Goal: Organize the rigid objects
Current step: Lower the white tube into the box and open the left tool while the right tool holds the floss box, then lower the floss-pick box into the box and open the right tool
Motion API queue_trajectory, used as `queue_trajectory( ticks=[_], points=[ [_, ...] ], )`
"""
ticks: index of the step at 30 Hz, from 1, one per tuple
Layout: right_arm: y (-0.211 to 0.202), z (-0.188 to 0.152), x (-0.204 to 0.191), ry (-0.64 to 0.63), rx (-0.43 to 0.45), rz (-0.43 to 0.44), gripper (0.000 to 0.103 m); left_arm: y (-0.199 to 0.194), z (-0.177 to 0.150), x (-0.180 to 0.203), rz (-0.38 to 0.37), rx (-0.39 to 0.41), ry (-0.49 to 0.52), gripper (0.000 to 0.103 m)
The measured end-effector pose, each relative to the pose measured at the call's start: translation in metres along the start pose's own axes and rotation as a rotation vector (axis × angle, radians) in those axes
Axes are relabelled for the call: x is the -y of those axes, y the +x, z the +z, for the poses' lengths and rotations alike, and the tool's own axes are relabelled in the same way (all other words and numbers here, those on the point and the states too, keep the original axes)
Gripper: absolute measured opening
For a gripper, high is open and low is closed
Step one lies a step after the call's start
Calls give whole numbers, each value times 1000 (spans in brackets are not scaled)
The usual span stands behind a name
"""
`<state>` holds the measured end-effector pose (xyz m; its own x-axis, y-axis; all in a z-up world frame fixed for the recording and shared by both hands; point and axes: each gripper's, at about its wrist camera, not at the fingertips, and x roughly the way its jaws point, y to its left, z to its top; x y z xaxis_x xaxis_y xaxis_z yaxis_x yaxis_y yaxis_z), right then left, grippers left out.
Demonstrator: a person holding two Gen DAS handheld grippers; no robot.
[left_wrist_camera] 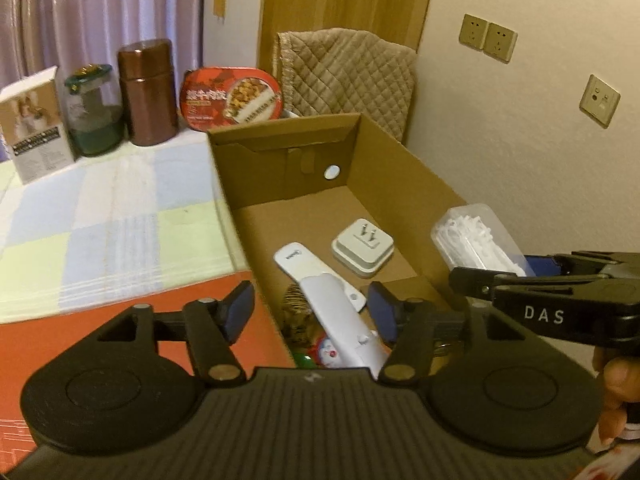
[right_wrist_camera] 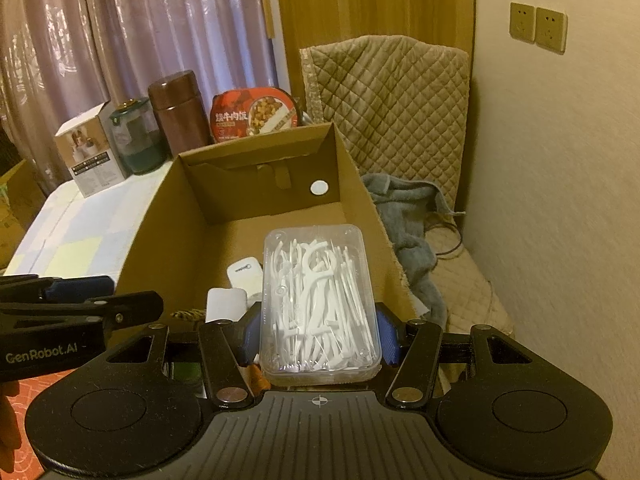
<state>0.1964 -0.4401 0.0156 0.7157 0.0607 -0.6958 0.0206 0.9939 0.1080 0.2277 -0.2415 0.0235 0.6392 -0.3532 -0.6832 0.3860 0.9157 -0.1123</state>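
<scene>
The right tongs (right_wrist_camera: 319, 332) hold the floss case (right_wrist_camera: 319, 304), its long axis pointing away, above the box (right_wrist_camera: 360, 184); the left tongs (left_wrist_camera: 310, 312) stand wide, empty.

Open cardboard box (left_wrist_camera: 400, 184) holding white remote (left_wrist_camera: 340, 320), plug adapter (left_wrist_camera: 362, 248) — clear floss-pick case (right_wrist_camera: 318, 308) above it, tilted

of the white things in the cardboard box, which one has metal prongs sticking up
The square white plug adapter, lying flat on the box floor with its prongs pointing up. The long white remote beside it has none, and neither does the floss-pick case in the right tool.
</scene>
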Motion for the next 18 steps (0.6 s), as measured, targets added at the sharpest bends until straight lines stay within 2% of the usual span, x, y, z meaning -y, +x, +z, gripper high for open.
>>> queue_trajectory(
  ticks=[4,7,18],
  points=[
    [-3,1,-8,-8,-2,6,53,-11,-2,-5,18,17,-5,71],
    [-7,1,-14,-14,0,8,53,-20,-3,-7,22,30,-5,75],
    [-5,2,-26,-23,-12,12,53,-30,-5,-16,48,51,-21,83]
  ],
)
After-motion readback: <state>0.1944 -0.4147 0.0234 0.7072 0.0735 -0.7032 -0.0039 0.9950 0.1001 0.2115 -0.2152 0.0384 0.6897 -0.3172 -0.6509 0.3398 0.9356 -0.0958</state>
